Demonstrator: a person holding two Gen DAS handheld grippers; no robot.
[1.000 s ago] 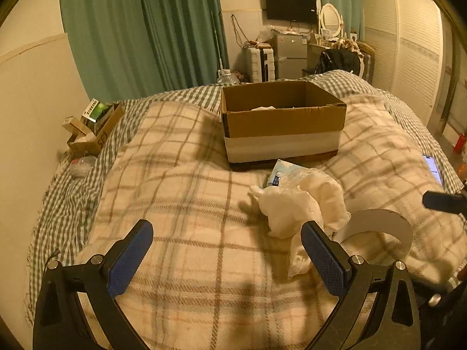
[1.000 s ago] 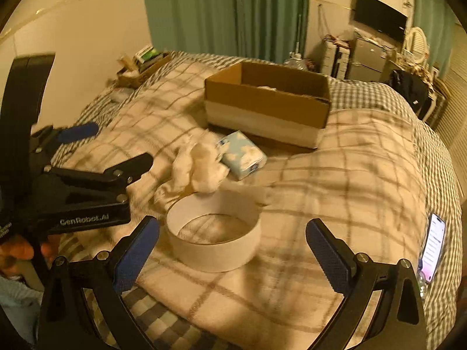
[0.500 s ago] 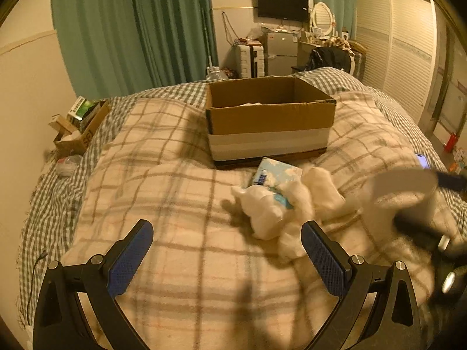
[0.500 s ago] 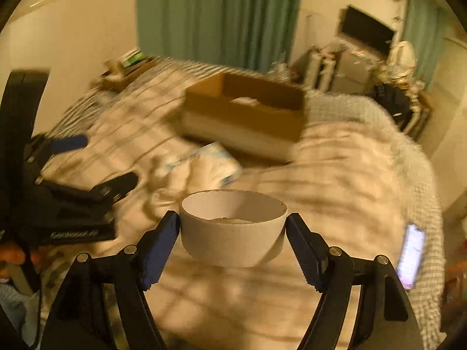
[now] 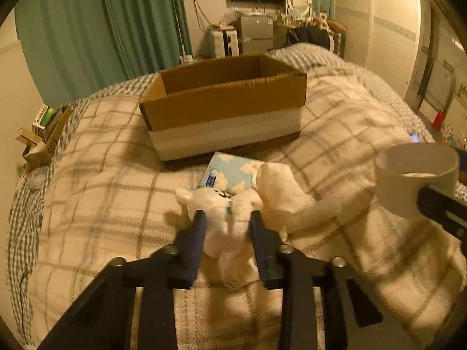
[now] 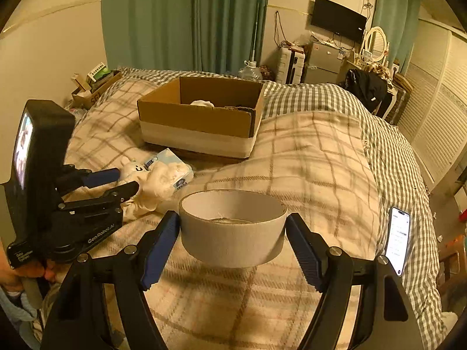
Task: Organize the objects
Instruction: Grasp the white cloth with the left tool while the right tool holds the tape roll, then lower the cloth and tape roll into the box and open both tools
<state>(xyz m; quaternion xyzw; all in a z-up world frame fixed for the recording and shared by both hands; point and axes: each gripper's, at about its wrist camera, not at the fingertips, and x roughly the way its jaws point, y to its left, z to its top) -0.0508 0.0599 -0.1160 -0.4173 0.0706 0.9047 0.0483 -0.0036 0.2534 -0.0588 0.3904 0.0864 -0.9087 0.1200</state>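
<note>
White plush toy [image 5: 221, 218] clenched in our left gripper [image 5: 227, 227], jaws just closed; right gripper [image 6: 233, 233] grasps cardboard ring [image 6: 232, 227], both bound for far cardboard box [image 6: 201, 122].

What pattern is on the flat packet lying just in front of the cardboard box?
Light blue with white clouds: the tissue packet shows best in the left wrist view.

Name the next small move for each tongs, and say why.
Probably lift both toward the box. The left tongs have just closed on the plush, still on the blanket; the right tongs already hold the ring clear of it.
</note>
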